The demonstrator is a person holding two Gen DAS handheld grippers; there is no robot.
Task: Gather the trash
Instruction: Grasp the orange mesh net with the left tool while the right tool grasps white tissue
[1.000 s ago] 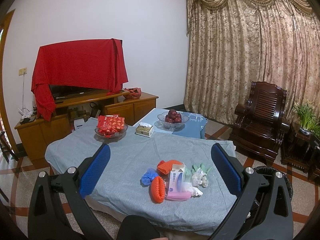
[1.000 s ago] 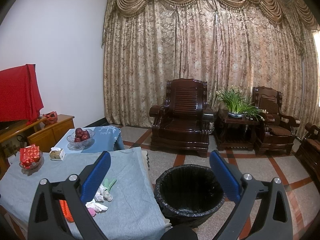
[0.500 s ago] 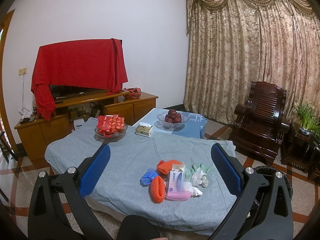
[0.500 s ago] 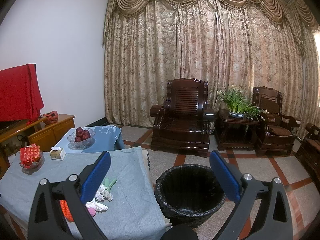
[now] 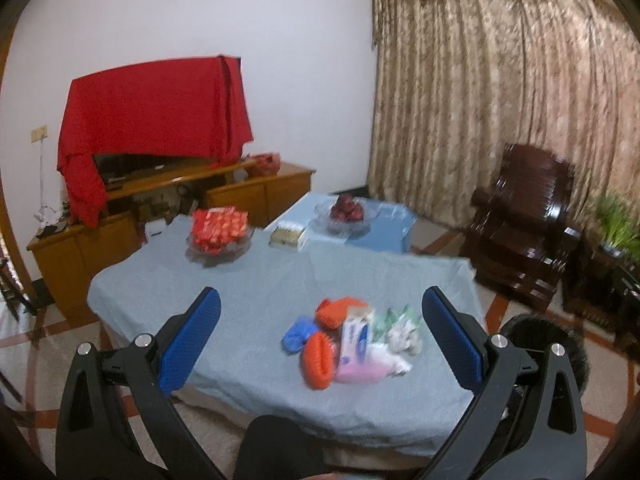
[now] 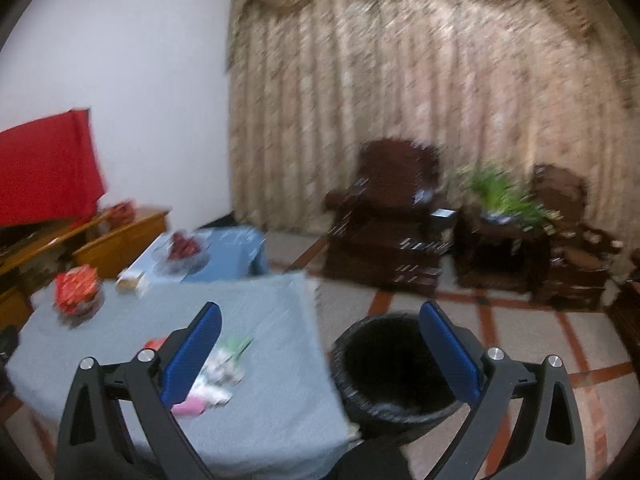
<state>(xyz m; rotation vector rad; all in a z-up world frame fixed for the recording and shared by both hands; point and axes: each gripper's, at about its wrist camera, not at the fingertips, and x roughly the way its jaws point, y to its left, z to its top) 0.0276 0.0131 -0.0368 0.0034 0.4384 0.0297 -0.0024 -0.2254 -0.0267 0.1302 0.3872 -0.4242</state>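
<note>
A pile of trash [image 5: 352,340] lies on the grey-clothed table [image 5: 260,280]: two orange mesh pieces, a blue wad, a white-and-blue box, a pink pack and green-white wrappers. My left gripper [image 5: 320,336] is open and empty, held above the table's near edge with the pile between its jaws in view. My right gripper [image 6: 320,352] is open and empty. The black-lined trash bin [image 6: 396,372] stands on the floor right of the table; its rim also shows in the left wrist view [image 5: 548,336]. Part of the pile [image 6: 216,376] shows behind the right gripper's left finger.
A bowl of red packets [image 5: 218,232], a small tissue box [image 5: 288,234] and a fruit bowl [image 5: 346,210] on a blue table stand further back. A wooden cabinet with a red-draped TV [image 5: 152,120] is at the left. Dark wooden armchairs [image 6: 384,216] and a plant stand at the curtain.
Both grippers have tilted downward and moved a little toward the table; both views are now blurred, the right more so. The jaws stay open.
</note>
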